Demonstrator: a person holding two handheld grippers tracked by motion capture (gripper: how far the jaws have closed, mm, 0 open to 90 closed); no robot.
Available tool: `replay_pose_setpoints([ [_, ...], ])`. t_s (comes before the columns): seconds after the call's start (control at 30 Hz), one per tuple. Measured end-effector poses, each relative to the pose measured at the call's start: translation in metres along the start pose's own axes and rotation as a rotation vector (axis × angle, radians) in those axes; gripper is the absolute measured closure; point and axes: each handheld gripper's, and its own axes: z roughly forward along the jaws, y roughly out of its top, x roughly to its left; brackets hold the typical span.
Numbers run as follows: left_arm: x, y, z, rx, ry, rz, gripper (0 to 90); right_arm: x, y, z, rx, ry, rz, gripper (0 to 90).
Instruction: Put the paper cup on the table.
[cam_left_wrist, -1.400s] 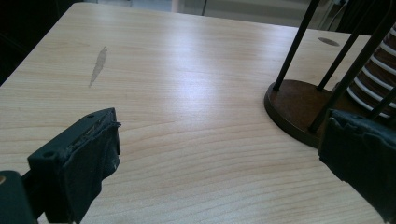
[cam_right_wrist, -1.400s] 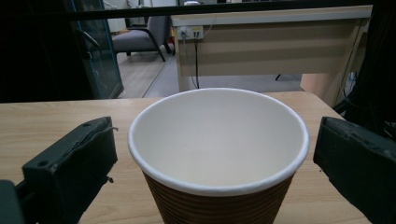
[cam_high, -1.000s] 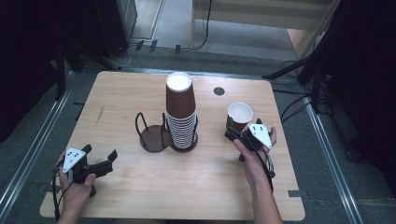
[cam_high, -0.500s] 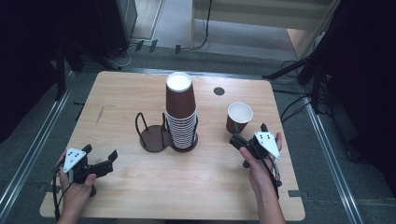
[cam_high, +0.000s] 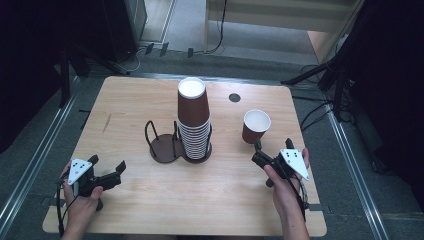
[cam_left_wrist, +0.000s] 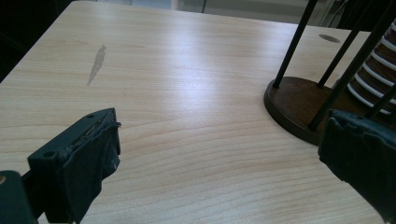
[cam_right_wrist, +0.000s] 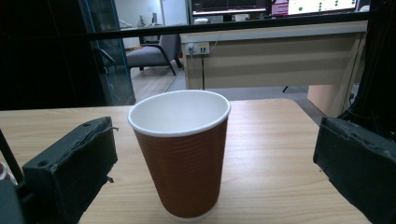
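One brown ribbed paper cup (cam_high: 255, 126) stands upright alone on the light wooden surface (cam_high: 130, 105), right of the tall stack of brown cups (cam_high: 193, 120), just beyond the right gripper (cam_high: 259, 154), whose jaws stand apart and empty, so that cup looks placed, while the left gripper (cam_high: 114, 171) rests open at the near left.

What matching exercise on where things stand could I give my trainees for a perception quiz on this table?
Match each thing to its description.

1. single cup
2. cup stack
3. left gripper
4. rack base

a. open, over bare wood at the table's near left
b. upright, alone, right of centre
c. upside down, at the table's middle
d. dark round disc, left of the stack

Pairs: 1-b, 2-c, 3-a, 4-d
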Motion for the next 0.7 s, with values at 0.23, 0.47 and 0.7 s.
replay_pose_setpoints([
  [0.23,0.0,0.0,0.0,0.001,-0.001,0.002,0.0,-0.008,-0.006,-0.012,0.007,-0.01,0.003,0.0],
  [0.47,0.0,0.0,0.0,0.001,0.0,0.001,0.0,-0.014,-0.015,-0.02,0.03,-0.019,-0.006,0.0],
  [0.7,0.0,0.0,0.0,0.002,0.0,0.003,0.0,-0.019,-0.024,-0.027,0.041,-0.028,-0.013,0.0],
])
